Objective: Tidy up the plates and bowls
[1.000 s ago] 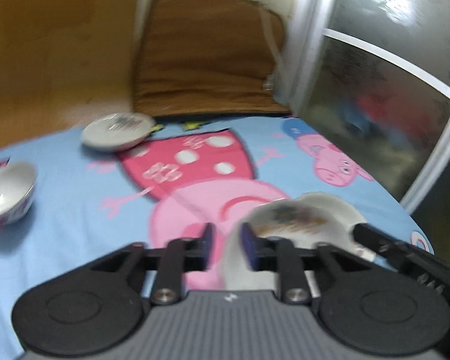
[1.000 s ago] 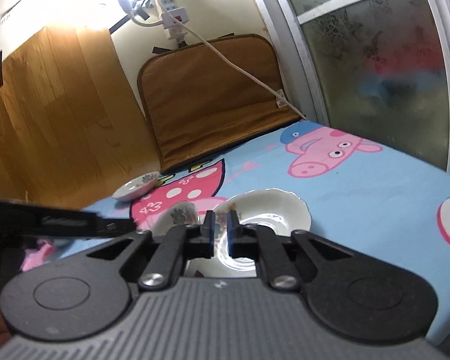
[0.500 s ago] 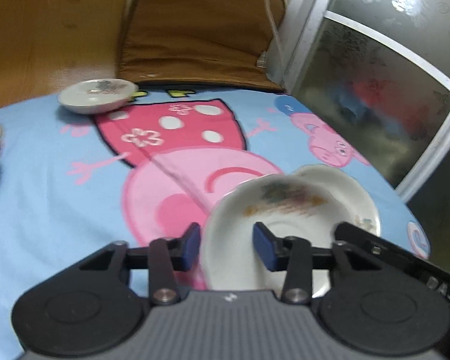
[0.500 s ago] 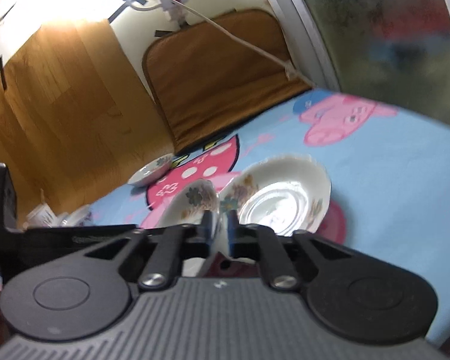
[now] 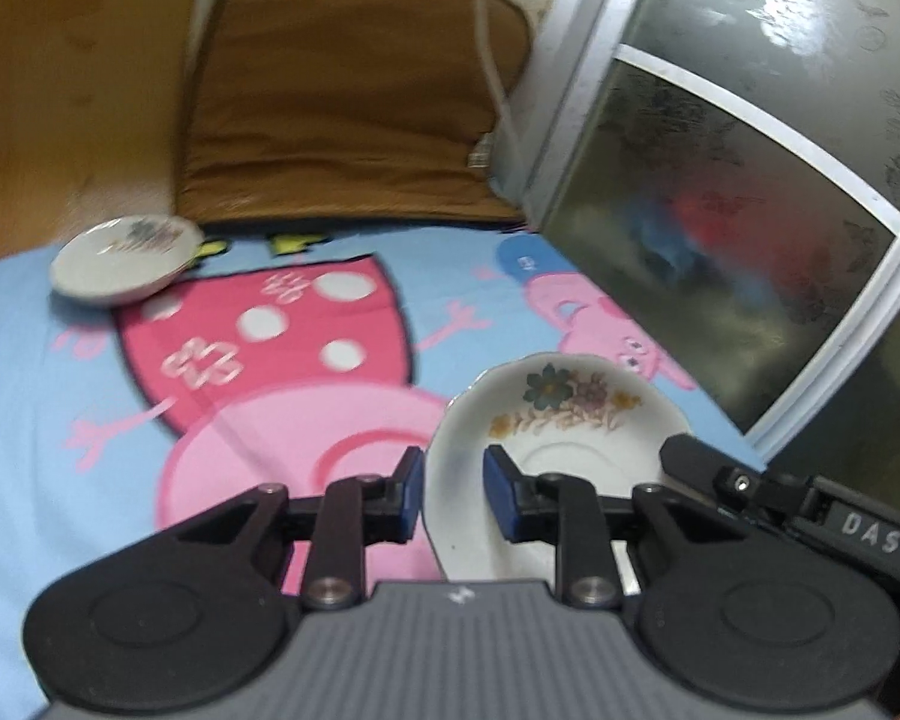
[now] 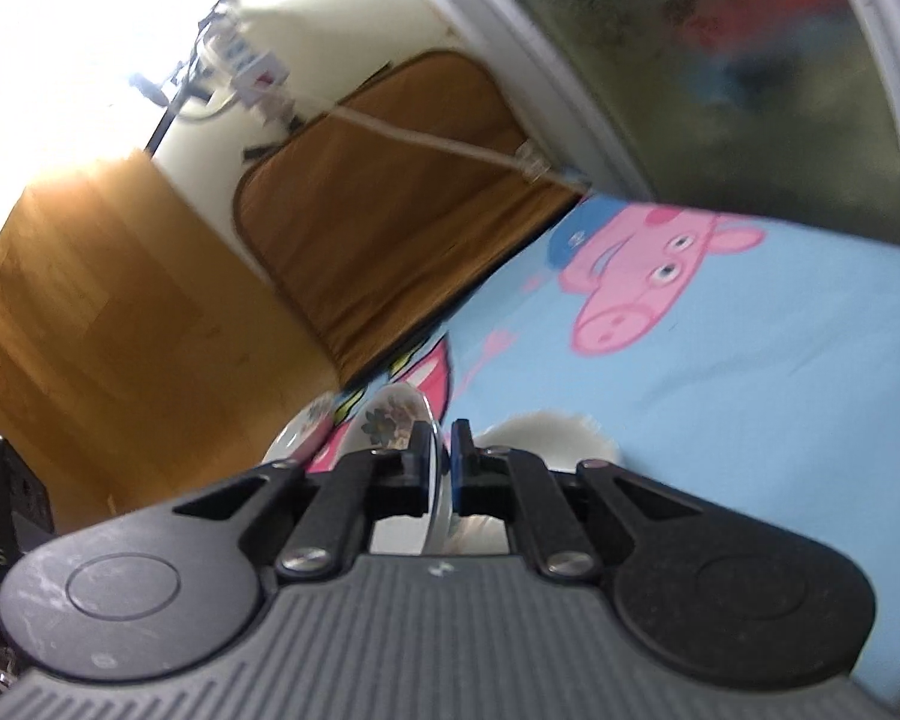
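A white plate with a flower print (image 5: 564, 414) is lifted and tilted over the cartoon-pig cloth (image 5: 42, 408). My right gripper (image 6: 441, 468) is shut on its thin rim (image 6: 435, 480), and one right finger (image 5: 690, 456) shows at the plate's right edge. My left gripper (image 5: 453, 480) straddles the plate's left rim. Its jaws are closing, with a gap still showing beside the pads. A second white plate (image 6: 546, 432) lies on the cloth below. A small floral dish (image 5: 126, 264) sits at the back left.
A brown cushion (image 5: 342, 108) leans on the wall behind the table. A frosted glass sliding door (image 5: 750, 180) runs along the right edge. Wooden panelling (image 6: 102, 312) is on the left, and a power strip with a cable (image 6: 252, 60) hangs above.
The right gripper has rolled and tipped the flower plate up off the larger plate. The left jaws have narrowed around its rim. The bowl at the far left has left the left view.
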### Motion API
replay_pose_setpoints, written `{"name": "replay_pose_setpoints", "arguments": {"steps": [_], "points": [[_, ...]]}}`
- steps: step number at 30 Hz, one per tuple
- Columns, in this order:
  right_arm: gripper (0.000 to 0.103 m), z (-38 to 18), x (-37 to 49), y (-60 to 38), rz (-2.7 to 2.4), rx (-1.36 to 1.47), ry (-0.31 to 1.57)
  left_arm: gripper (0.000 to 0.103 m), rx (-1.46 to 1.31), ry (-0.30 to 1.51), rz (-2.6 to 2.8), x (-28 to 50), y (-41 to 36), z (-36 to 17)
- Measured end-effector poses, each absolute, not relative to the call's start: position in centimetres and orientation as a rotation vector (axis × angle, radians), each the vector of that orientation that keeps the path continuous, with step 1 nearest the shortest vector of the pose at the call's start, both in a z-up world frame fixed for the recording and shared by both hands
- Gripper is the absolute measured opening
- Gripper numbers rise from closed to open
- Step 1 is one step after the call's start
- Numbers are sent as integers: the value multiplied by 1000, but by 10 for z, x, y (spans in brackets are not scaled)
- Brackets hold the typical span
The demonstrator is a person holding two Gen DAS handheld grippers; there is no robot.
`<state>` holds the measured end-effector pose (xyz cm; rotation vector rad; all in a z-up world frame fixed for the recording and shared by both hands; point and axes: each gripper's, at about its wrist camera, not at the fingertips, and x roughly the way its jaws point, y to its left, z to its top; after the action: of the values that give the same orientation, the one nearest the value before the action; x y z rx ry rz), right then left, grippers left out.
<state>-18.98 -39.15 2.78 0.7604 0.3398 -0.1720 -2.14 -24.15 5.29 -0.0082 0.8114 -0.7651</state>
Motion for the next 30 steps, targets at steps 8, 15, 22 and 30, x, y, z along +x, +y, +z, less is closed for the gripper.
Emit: {"name": "replay_pose_setpoints", "arguments": {"steps": [8,15,22,30], "points": [[9,10,-197,-400,-248,735,380,22,47,852,-782,-22,-269,40],[58,12,-198,-381,-324,613,333,22,29,845,-791,-20,-254,42],[60,30,-206,-360,-349,493,225,22,14,740,-691,-25,-195,55],[59,30,-181,-296,-168,412,265,24,27,709,-451,-19,-112,30]]}}
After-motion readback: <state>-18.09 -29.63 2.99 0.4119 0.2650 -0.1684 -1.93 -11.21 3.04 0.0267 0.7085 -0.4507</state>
